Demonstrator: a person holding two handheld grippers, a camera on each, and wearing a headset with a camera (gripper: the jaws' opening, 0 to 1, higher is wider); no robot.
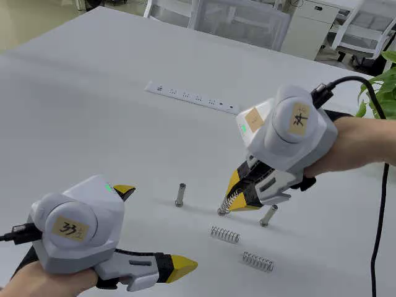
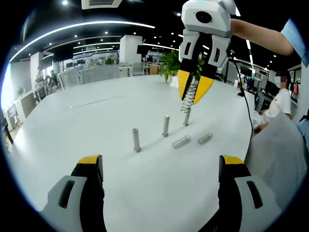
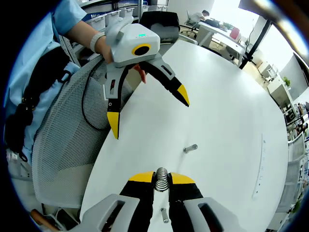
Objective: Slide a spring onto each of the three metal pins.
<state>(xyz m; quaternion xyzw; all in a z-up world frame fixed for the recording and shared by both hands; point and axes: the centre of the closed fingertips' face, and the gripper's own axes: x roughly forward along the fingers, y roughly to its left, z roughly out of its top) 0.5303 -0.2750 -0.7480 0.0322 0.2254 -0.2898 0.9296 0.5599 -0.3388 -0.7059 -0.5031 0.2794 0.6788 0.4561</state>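
While in the right tool (image 2: 193, 93), spring (image 2: 189, 98) just over a pin (image 2: 187, 117).

Open-plan office, big white tabletop (image 1: 93, 93) w/ power strip (image 1: 192, 97) near far edge, mesh chairs (image 1: 241, 21), ceiling strip lights (image 2: 96, 24), potted plant (image 1: 385, 80)

I can read two handwritten numbers, both in the head view. On the left tool (image 1: 154, 227), a tan label (image 1: 69, 229) stuck on the round cap of the housing reads "33", followed by a small mark I can't make out. On the right tool (image 1: 238, 201), a tan tag (image 1: 299, 117) on its round cap reads "34". A smaller sticker (image 1: 253, 119) sits on the side of that housing, and its writing is too faint for me to read.
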